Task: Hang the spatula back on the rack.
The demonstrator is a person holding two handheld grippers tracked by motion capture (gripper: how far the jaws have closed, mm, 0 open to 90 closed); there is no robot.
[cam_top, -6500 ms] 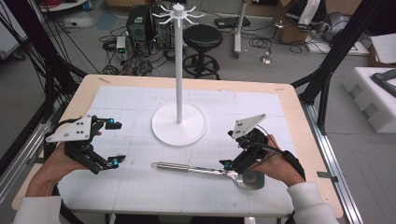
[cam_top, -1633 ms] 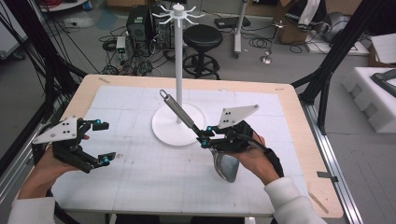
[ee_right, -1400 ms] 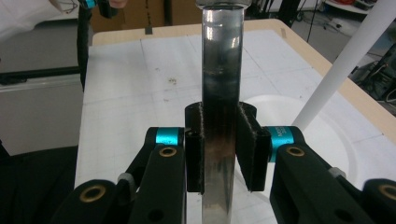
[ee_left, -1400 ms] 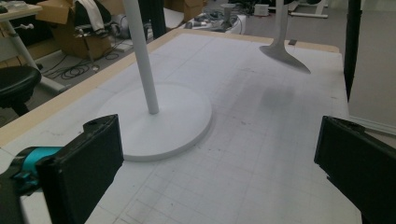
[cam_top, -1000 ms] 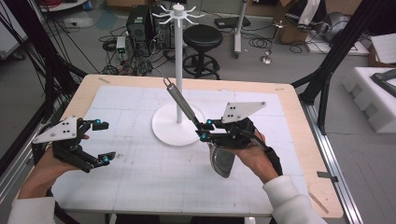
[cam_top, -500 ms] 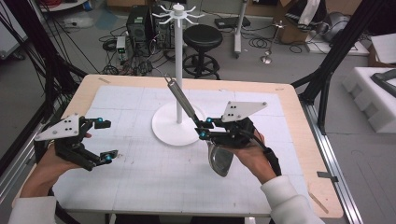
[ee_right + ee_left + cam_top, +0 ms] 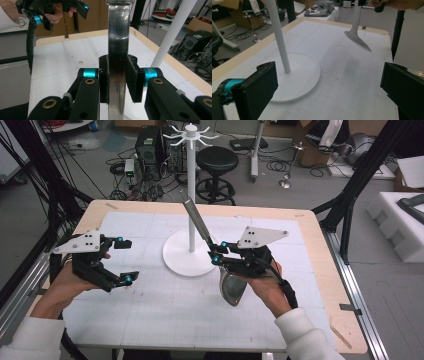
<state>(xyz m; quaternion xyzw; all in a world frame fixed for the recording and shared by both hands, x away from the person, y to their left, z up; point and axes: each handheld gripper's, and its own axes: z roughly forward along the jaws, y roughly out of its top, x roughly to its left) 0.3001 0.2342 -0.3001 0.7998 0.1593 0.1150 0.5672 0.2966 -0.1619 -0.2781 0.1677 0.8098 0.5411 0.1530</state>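
Ladle (image 7: 210, 247) clamped in the right gripper (image 7: 216, 252), lifted off the table (image 7: 150, 320).
Right gripper's jaws press tight on the metal handle, which slants up beyond them toward the white stand (image 7: 190, 195); the bowl hangs below the hand. Left gripper (image 7: 122, 260), well apart to the left, hovers with jaws wide and nothing between them, the stand's base (image 7: 299, 75) just ahead.

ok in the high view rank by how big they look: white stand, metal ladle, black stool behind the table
1. white stand, tallest, with a wide round base
2. metal ladle, held in the right gripper
3. black stool, though it stands farther from the camera, so its true size is unsure
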